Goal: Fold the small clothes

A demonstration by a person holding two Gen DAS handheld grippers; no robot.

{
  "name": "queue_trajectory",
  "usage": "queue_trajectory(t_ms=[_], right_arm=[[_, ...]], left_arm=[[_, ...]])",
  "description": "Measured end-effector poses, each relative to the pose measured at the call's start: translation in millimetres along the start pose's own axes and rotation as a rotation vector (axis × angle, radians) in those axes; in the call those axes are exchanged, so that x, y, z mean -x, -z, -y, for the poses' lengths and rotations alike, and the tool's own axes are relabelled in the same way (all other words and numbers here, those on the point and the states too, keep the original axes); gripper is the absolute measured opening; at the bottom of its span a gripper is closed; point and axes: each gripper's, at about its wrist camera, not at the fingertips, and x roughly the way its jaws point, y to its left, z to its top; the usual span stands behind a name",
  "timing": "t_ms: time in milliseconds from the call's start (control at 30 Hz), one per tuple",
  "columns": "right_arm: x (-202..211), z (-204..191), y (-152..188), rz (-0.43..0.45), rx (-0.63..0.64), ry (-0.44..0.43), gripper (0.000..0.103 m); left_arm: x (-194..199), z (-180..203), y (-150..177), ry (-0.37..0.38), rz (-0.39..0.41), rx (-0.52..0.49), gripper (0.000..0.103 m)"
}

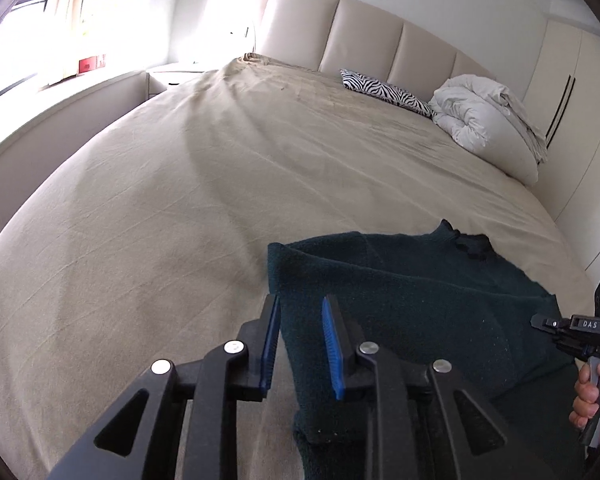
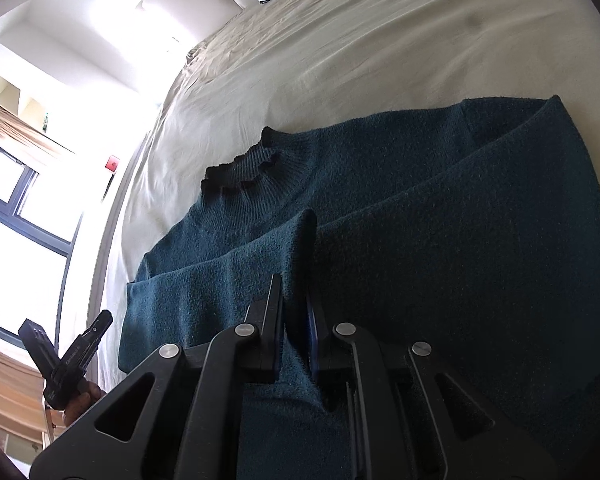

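The right hand-held gripper [image 2: 294,300] pinches a raised fold of the teal sweater [image 2: 440,240], its jaws narrowed on the knit. The left hand-held gripper [image 1: 300,320] hangs with blue pads [image 1: 330,330] parted over the garment's left edge, gripping nothing visible. The sweater lies flat on the near side of the bed [image 1: 180,200], its long axis running away from both tools toward the frilled collar [image 2: 240,172]. Beyond, a zebra-print cushion [image 1: 384,92] and a rolled white duvet [image 1: 488,120] rest against the headboard [image 1: 364,36].
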Motion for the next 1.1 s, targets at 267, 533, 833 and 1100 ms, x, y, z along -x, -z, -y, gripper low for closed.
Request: queue_trajectory(t_ms=[267,533,833,1100], right_arm=[[1.3,38.5,-2.6,0.007,-0.141,-0.031,0.009],[48.8,29.9,-0.5,0.137,-0.101,0.044,0.009],[1.3,1.5,29.5,-0.016,0.039,-0.003,0.008],[97.9,20.2,56.6,0.203,0.015,0.060,0.013]], left_arm=[[-23.1,-12.1,19.7,0.006,-0.077,0.032,0.026],[5.6,-0.1,19.4,-0.046,-0.007,-0.009,0.026],[2.8,4.4,35.3,-0.079,-0.053,-0.071,0.045],[72.7,-17.2,67.4,-0.012,-0.045,0.011,0.054]])
